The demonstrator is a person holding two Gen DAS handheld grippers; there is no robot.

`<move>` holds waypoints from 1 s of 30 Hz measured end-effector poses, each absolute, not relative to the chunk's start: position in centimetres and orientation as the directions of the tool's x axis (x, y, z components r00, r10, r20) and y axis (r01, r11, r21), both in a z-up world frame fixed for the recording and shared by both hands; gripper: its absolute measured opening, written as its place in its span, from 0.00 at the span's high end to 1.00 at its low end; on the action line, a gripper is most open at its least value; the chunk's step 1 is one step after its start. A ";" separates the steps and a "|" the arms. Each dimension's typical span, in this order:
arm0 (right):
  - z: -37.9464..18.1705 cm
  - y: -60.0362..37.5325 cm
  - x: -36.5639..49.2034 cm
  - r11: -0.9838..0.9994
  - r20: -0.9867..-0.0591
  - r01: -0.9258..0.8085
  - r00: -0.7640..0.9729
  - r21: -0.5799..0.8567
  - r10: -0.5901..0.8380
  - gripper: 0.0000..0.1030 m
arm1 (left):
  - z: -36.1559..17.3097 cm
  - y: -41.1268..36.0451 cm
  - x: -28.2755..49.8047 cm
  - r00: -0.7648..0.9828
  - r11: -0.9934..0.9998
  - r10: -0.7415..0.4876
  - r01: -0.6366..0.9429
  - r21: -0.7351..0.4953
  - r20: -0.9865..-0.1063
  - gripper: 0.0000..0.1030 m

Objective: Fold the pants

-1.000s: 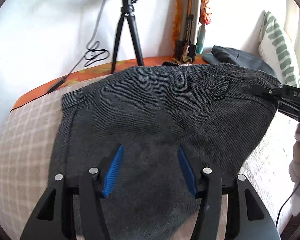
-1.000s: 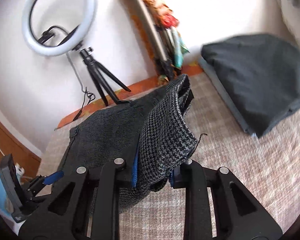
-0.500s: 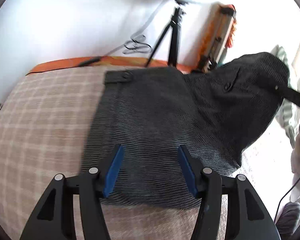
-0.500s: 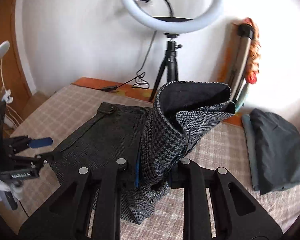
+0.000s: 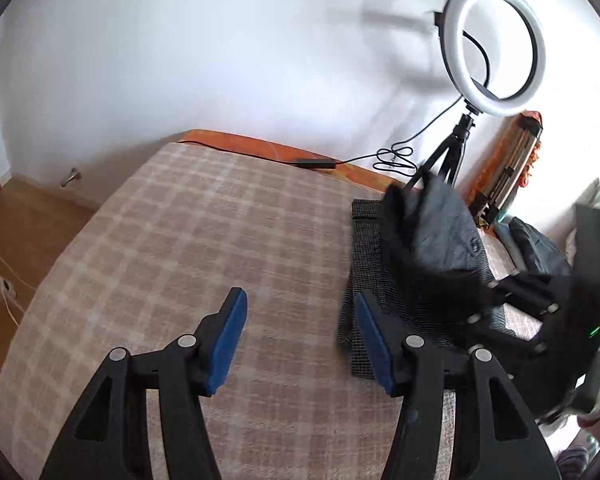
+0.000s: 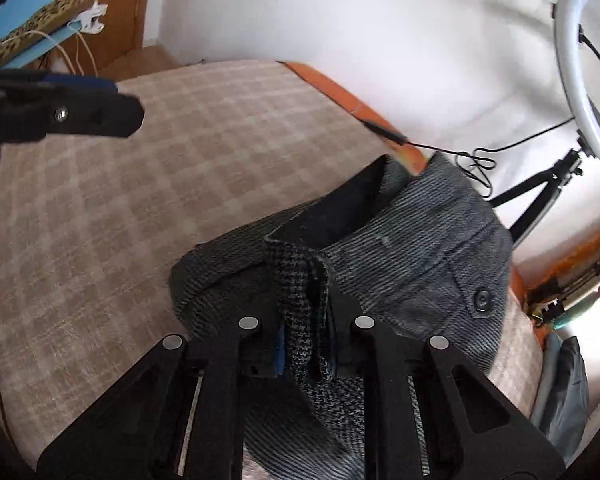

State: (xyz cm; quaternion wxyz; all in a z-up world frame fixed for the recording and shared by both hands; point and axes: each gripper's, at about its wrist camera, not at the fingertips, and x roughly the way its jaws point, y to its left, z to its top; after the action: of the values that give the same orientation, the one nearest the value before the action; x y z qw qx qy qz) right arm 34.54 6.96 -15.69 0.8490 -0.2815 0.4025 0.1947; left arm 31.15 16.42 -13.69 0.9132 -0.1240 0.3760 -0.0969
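The dark grey pants (image 6: 412,248) lie bunched on the checked bed cover (image 6: 148,184), with a buttoned back pocket showing. My right gripper (image 6: 306,328) is shut on a fold of the pants fabric and holds it raised over the rest. In the left wrist view the pants (image 5: 420,252) are at the right, with the right gripper (image 5: 540,312) behind them. My left gripper (image 5: 298,336) is open and empty above bare cover, left of the pants. It also shows in the right wrist view (image 6: 88,108) at the upper left.
A ring light on a tripod (image 5: 496,48) stands by the wall behind the bed, with its cable (image 5: 392,158) on the orange edge. A folded dark garment (image 5: 536,248) and a pillow lie at the right. Wooden floor (image 5: 32,220) is at the left.
My left gripper has swung left off the pants and now hangs over bare cover. My right gripper has carried the held fold over the rest of the pants.
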 end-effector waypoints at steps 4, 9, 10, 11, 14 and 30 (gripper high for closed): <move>-16.0 6.3 34.2 0.751 -0.813 -0.606 0.559 -0.264 0.165 0.79 | -13.6 17.0 30.9 0.701 0.954 -0.262 0.082 -0.290 -0.664 0.48; -13.7 3.2 32.8 0.727 -0.803 -0.687 0.432 0.001 0.409 0.50 | -13.1 16.5 31.2 0.712 0.951 -0.269 0.090 -0.295 -0.648 0.48; -13.0 2.1 32.3 0.732 -0.788 -0.680 0.437 0.026 0.434 0.49 | -12.9 16.3 31.3 0.713 0.950 -0.274 0.095 -0.297 -0.646 0.48; -12.4 0.9 32.0 0.738 -0.771 -0.671 0.436 0.065 0.464 0.49 | -12.8 16.0 31.4 0.712 0.949 -0.279 0.101 -0.299 -0.645 0.48; -11.1 -3.1 31.8 0.774 -0.725 -0.612 0.458 0.162 0.514 0.49 | -12.4 14.5 31.7 0.696 0.945 -0.305 0.137 -0.297 -0.650 0.48; -11.6 -9.8 46.5 0.871 -0.751 -0.455 0.508 0.183 0.423 0.49 | -15.8 0.4 33.6 0.549 0.894 -0.344 0.439 -0.087 -0.761 0.48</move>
State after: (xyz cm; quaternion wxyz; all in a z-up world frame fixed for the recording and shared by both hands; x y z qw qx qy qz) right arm 46.52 -9.76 -11.56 0.8681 -0.0190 0.4267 0.2528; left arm 33.64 0.44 -15.84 0.8783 0.0567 0.4190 -0.2230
